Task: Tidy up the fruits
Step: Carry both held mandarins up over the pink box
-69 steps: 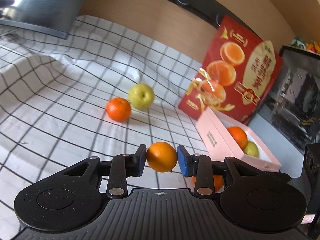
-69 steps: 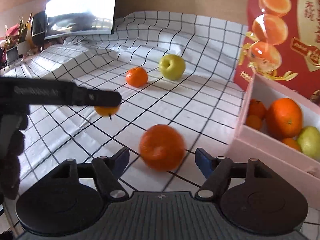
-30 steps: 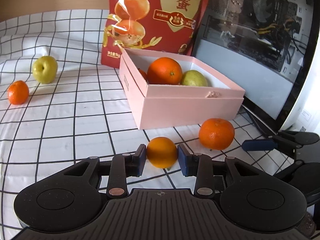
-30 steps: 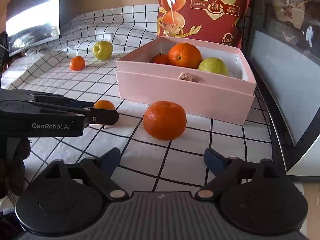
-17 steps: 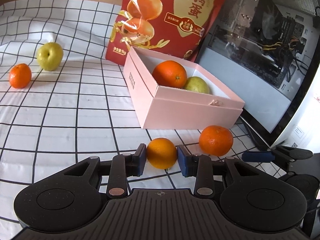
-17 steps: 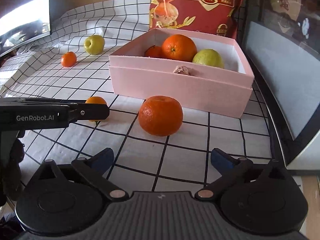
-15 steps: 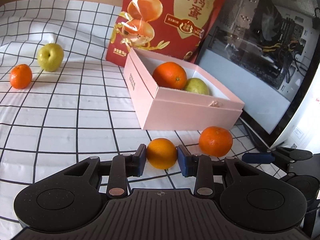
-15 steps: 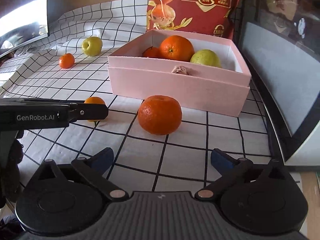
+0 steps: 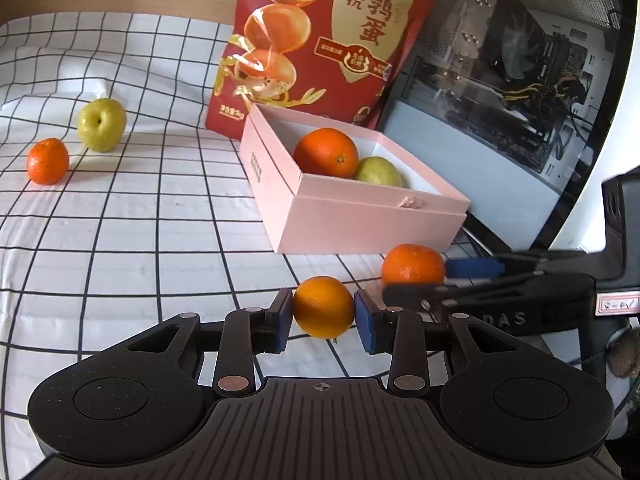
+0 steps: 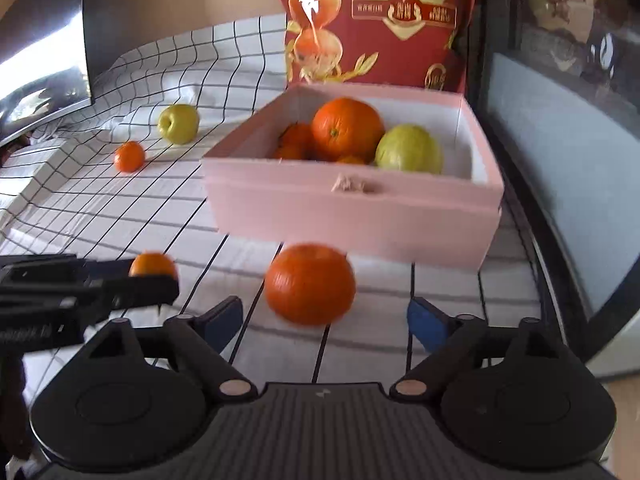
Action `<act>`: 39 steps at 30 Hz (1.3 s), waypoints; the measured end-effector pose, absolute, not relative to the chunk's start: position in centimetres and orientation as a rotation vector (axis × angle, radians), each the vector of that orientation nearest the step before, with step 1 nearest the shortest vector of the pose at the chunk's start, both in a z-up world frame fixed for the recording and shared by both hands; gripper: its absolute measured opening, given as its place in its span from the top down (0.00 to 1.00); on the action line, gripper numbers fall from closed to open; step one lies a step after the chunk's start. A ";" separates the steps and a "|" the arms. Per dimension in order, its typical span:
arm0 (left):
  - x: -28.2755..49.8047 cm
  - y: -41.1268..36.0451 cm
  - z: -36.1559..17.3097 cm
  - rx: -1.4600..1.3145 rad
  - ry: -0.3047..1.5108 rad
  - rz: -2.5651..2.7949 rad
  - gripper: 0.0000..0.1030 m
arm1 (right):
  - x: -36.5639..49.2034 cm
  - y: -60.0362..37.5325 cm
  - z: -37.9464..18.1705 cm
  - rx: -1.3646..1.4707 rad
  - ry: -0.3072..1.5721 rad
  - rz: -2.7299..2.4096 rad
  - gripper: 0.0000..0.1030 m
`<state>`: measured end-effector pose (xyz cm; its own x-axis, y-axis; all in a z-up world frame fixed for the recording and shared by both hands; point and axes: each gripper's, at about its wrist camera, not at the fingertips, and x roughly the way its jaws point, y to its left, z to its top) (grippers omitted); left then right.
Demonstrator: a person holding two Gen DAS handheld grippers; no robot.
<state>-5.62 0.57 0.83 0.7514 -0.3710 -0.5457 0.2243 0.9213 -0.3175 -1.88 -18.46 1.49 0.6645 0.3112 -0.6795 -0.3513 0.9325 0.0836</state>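
Orange in the left gripper point(image 9: 323, 320), pinched between blue pads, should clear the pink box point(image 9: 360, 216) wall before release, while the right gripper point(image 10: 325, 316), fingers spread, straddles the tangerine point(image 10: 310, 283) on the cloth.

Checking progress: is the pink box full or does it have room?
Room left: the pink box holds oranges and a green fruit, with bare white floor at its right end.

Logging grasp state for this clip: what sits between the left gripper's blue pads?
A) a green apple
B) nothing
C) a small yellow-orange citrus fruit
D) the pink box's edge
C: the left gripper is shut on the small yellow-orange citrus fruit, both blue pads pressing its sides.
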 end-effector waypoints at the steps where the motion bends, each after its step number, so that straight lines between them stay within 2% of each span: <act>1: -5.6 0.5 0.7 -0.238 0.648 -0.329 0.63 | -1.8 -18.2 1.5 -0.067 0.746 0.373 0.18; 5: -5.6 0.4 0.6 -0.224 0.659 -0.328 0.63 | -1.1 -17.4 1.3 -0.080 0.748 0.394 0.26; 9: -5.7 0.4 0.8 -0.206 0.657 -0.331 0.63 | -0.6 -17.1 1.0 -0.084 0.760 0.392 0.47; 12: -5.6 0.3 0.8 -0.197 0.661 -0.338 0.63 | -0.8 -17.3 1.2 -0.075 0.759 0.393 0.52; 19: -5.4 0.0 2.8 -0.182 0.632 -0.360 0.63 | -2.1 -17.9 3.0 -0.098 0.732 0.413 0.53; 25: -3.0 -0.6 8.2 -0.147 0.489 -0.352 0.63 | -2.4 -18.3 9.6 -0.096 0.559 0.361 0.53; 29: 0.3 -0.9 10.5 -0.182 0.476 -0.344 0.63 | -0.8 -18.0 14.3 -0.125 0.452 0.283 0.53; 34: 4.0 -0.9 11.0 -0.243 0.512 -0.316 0.63 | 1.6 -17.9 18.7 -0.151 0.362 0.182 0.53; 39: 6.5 -1.0 9.2 -0.280 0.554 -0.316 0.63 | 2.1 -17.6 20.3 -0.152 0.330 0.183 0.53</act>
<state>6.51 -1.04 9.23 0.8048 -0.3658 -0.4674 0.2167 0.9142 -0.3424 2.07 -17.64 20.27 0.9296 0.1535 -0.3351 -0.2029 0.9721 -0.1176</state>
